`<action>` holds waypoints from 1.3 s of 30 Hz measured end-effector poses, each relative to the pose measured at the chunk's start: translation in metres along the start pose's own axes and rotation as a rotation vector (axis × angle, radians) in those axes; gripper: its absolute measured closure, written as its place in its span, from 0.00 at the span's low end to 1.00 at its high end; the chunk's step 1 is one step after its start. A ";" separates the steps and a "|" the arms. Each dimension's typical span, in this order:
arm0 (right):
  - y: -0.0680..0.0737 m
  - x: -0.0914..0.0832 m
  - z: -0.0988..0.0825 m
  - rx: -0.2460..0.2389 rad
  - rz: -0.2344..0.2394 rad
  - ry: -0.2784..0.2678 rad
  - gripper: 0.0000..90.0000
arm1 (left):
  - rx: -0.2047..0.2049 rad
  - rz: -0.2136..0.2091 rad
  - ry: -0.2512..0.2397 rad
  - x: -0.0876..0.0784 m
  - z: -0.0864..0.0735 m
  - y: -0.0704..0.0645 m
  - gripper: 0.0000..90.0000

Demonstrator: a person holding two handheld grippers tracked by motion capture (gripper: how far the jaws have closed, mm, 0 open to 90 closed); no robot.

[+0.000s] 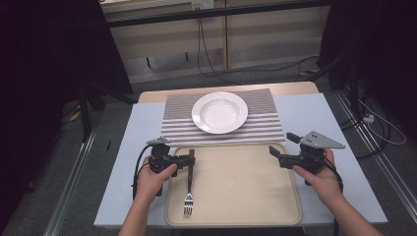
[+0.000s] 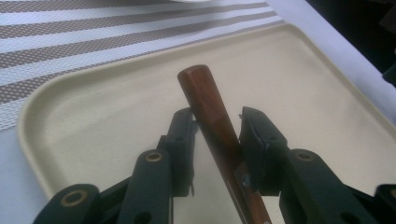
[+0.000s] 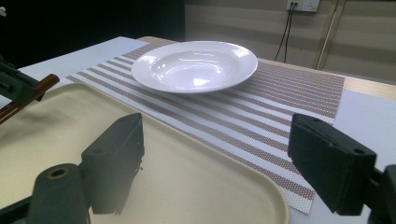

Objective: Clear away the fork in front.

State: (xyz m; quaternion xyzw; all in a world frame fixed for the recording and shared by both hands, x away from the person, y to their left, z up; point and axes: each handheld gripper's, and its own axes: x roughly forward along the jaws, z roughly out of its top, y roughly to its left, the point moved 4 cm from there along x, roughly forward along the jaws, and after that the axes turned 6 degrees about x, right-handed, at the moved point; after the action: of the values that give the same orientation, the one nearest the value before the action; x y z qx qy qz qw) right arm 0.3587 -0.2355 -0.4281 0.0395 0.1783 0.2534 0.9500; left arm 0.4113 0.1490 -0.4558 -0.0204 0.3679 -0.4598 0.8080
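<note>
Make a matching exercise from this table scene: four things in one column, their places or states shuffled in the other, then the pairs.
1. fork
2. white plate
3. striped placemat
4. right gripper

A. under the plate, beyond the tray
B. jaws wide apart, nothing between them
C. on the tray, wooden handle between the left gripper's jaws
D. on the placemat

Pairs: 1-C, 2-D, 3-A, 4-B

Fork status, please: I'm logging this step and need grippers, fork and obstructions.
Left gripper fingers astride the fork handle, left pad touching, gap at right. Right gripper open, holding nothing, over the tray corner. Fork lies on tray. Nothing in the way.
</note>
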 end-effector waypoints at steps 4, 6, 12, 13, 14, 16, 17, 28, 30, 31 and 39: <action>-0.001 0.000 0.000 -0.002 0.001 -0.002 0.21 | 0.015 0.012 0.004 0.001 0.000 0.001 0.72; 0.000 0.000 0.000 0.001 0.002 -0.003 0.21 | 0.022 0.033 -0.001 0.000 0.000 0.001 0.71; 0.000 -0.002 0.000 -0.002 0.004 -0.006 0.21 | 0.064 0.081 -0.030 -0.001 0.001 0.001 0.64; 0.000 -0.002 0.000 -0.005 0.002 -0.007 0.21 | 0.068 0.092 -0.034 0.000 0.001 0.001 0.62; 0.000 -0.002 0.000 -0.002 0.001 -0.008 0.21 | 0.067 0.091 -0.040 0.000 0.002 0.001 0.61; -0.001 -0.003 0.000 0.001 -0.002 -0.007 0.21 | 0.064 0.093 -0.042 -0.001 0.002 0.001 0.60; -0.001 -0.004 -0.001 -0.003 -0.003 -0.006 0.21 | 0.070 0.096 -0.042 -0.001 0.002 0.002 0.60; -0.005 -0.008 -0.002 -0.005 -0.018 -0.005 0.21 | 0.104 0.097 -0.137 -0.020 0.008 -0.004 0.46; -0.005 -0.009 -0.001 -0.009 -0.021 -0.001 0.21 | 0.115 0.100 -0.170 -0.027 0.009 -0.005 0.43; -0.005 -0.010 0.000 -0.008 -0.023 -0.004 0.21 | 0.121 0.104 -0.187 -0.031 0.010 -0.006 0.42; -0.006 -0.016 -0.002 -0.016 -0.022 0.009 0.21 | 0.194 0.133 -0.217 -0.051 0.005 -0.009 0.31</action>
State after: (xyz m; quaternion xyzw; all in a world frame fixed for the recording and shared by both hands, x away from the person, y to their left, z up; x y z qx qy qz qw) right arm 0.3476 -0.2484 -0.4258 0.0290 0.1807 0.2444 0.9522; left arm 0.3921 0.1813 -0.4197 0.0327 0.2327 -0.4339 0.8698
